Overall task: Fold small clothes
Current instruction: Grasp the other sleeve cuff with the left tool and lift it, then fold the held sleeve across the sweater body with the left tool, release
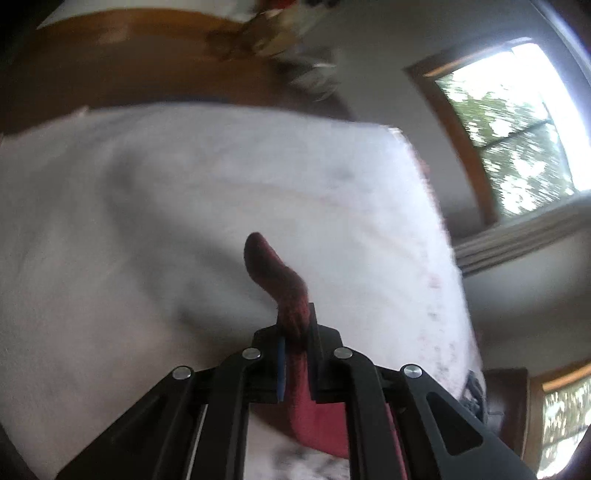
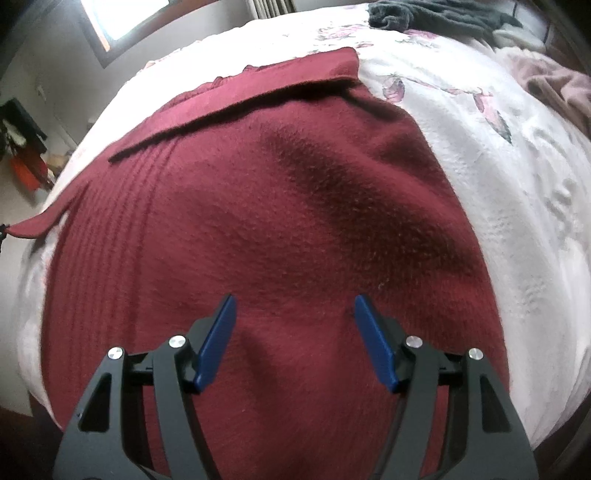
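Left wrist view, left tool (image 1: 295, 332): clenched on a strip of dark red garment (image 1: 275, 273), which is pinched between the pads at lower centre of the frame and sticks up beyond the tips in a curled tongue.
Left wrist view, background: a white bedspread (image 1: 184, 203) is seen blurred across the middle of the frame; a window (image 1: 517, 125) is seen at upper right, a wooden band at upper left.
Left wrist view, writing: none legible; the picture is motion-blurred.
Right wrist view, right tool (image 2: 295, 339): released, blue pads spread wide at lower centre, nothing held between them; whether the tips touch the fabric cannot be told.
Right wrist view, garment: spread over most of the frame on the floral white bedspread (image 2: 498, 184); one edge is turned over along a crease at upper centre; a corner is drawn out toward the left edge of the frame.
Right wrist view, other items: a dark grey cloth (image 2: 436, 16) at top right; a brownish cloth (image 2: 554, 88) at the right edge.
Handling (judged): soft, fuzzy knit, light, limp, not slippery, not fragile; sagging is expected where unsupported.
Hold points (judged): hems and corners, pinched through all layers.
Brands, labels: none seen.
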`<act>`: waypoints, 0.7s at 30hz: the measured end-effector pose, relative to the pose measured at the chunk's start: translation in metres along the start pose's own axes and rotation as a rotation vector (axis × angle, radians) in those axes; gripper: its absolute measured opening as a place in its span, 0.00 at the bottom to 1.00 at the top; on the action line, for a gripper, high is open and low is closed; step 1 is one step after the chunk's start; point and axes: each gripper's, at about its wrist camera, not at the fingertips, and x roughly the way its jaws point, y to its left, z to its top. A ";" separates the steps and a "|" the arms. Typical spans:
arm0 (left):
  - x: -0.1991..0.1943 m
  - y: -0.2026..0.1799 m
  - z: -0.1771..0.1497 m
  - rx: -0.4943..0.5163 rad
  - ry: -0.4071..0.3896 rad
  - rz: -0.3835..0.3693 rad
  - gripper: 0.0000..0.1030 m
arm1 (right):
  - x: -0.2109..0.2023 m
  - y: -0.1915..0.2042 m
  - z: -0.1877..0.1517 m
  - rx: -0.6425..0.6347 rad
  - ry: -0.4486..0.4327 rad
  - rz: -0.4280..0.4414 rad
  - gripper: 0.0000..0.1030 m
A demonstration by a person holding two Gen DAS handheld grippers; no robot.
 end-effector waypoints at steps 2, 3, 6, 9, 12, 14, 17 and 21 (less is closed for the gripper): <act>-0.014 -0.025 -0.001 0.035 -0.018 -0.043 0.08 | -0.008 0.001 0.000 0.004 -0.010 0.012 0.64; -0.024 -0.043 -0.003 0.060 -0.028 -0.072 0.08 | -0.014 0.002 0.000 0.004 -0.018 0.020 0.64; -0.038 -0.096 -0.004 0.151 -0.046 -0.122 0.08 | -0.029 0.002 -0.001 0.012 -0.033 0.040 0.64; -0.045 -0.150 -0.009 0.233 -0.051 -0.165 0.08 | -0.046 -0.002 -0.001 0.028 -0.055 0.064 0.64; -0.044 -0.202 -0.020 0.318 -0.044 -0.191 0.08 | -0.057 -0.008 -0.001 0.047 -0.065 0.077 0.64; -0.039 -0.234 -0.031 0.369 -0.034 -0.207 0.08 | -0.062 -0.015 0.000 0.065 -0.072 0.087 0.64; -0.030 -0.278 -0.057 0.440 -0.001 -0.236 0.08 | -0.069 -0.024 -0.002 0.088 -0.079 0.095 0.64; -0.014 -0.331 -0.106 0.538 0.063 -0.271 0.08 | -0.074 -0.036 -0.004 0.119 -0.085 0.105 0.64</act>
